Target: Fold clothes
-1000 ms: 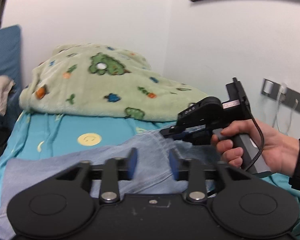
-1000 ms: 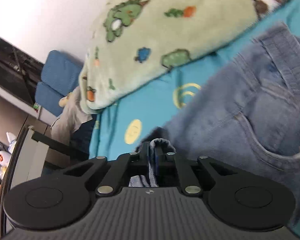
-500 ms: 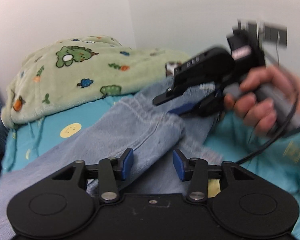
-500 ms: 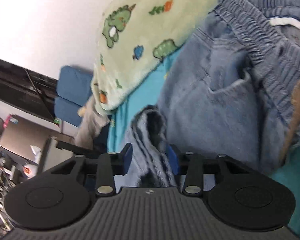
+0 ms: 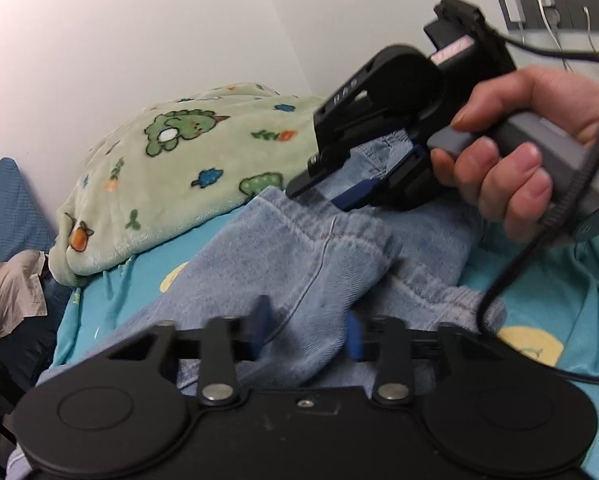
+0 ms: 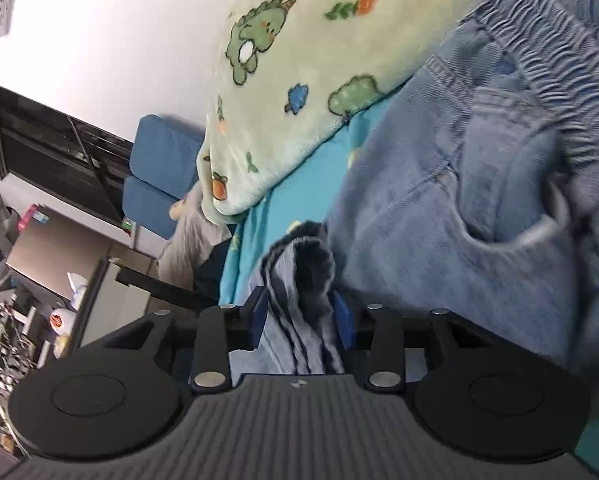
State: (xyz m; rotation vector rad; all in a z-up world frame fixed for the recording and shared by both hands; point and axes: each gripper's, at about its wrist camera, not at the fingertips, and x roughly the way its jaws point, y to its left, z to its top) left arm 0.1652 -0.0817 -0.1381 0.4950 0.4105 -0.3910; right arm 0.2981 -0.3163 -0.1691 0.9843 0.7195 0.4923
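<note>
Since the earlier frame you are lowering both grippers onto the jeans (image 5: 299, 264) spread mid-frame; left gripper (image 5: 307, 330) is closing around a fold, right gripper (image 6: 299, 316) is closing around the cuff, legs running toward lower left.

jeans (image 5: 299, 264) on bed sheet (image 5: 547, 292), blanket (image 5: 187, 168) behind, cushion (image 5: 3, 204) far left

The left hand-held gripper (image 5: 309, 334) is closing over a fold of the blue jeans (image 5: 299, 264) on the bed (image 5: 571, 292); the right hand-held gripper (image 5: 331, 196) hovers above the jeans beside a green blanket (image 5: 187, 176).
</note>
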